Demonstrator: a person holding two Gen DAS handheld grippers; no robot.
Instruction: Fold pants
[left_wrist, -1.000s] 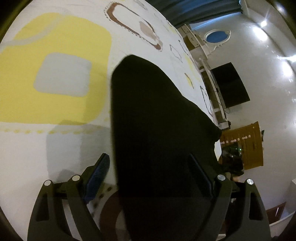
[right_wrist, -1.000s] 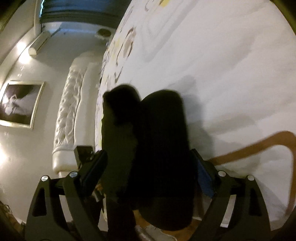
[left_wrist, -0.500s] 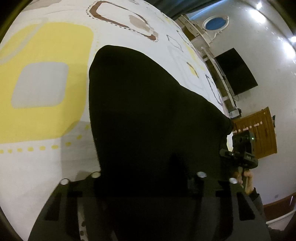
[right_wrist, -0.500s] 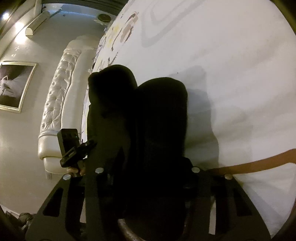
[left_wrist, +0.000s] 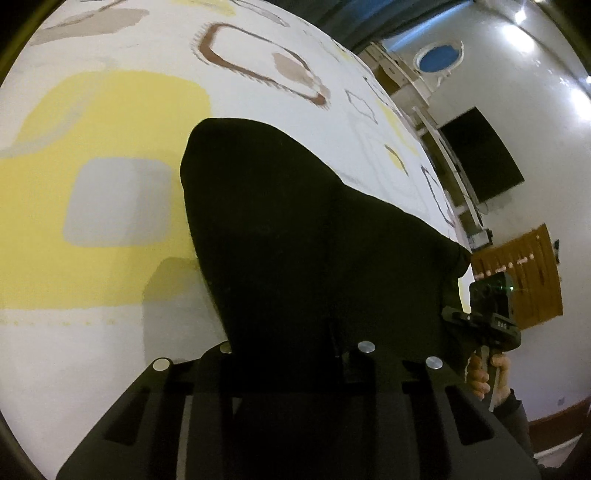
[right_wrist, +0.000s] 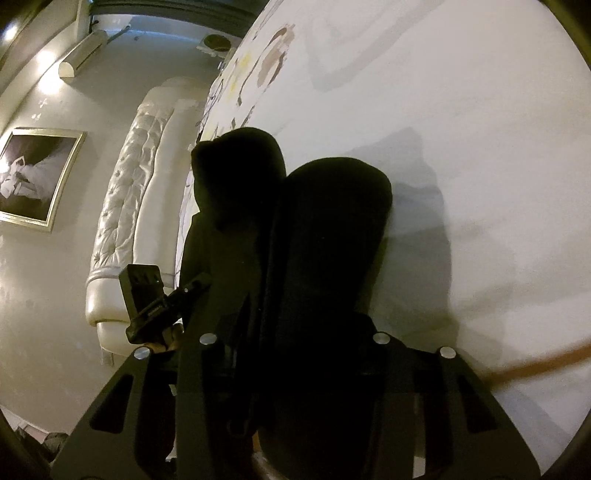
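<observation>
Left wrist view: the left gripper (left_wrist: 295, 350) was closing on the black pants (left_wrist: 295, 229) lying on the patterned bed (left_wrist: 92, 295). Right wrist view: the right gripper (right_wrist: 295, 354) was closing on the pants' (right_wrist: 332, 240) edge.

Hardly any lettering can be read here. The one mark is on the black plastic body of the other handheld gripper (left_wrist: 493, 325) as seen from the left wrist view: a few small pale characters on its side, too tiny and blurred to make out. From the right wrist view, the same sort of faint print sits on the edge of the black gripper body (right_wrist: 149, 302) at the left, equally illegible. The framed black-and-white picture (right_wrist: 35, 177) on the wall carries no readable caption.
</observation>
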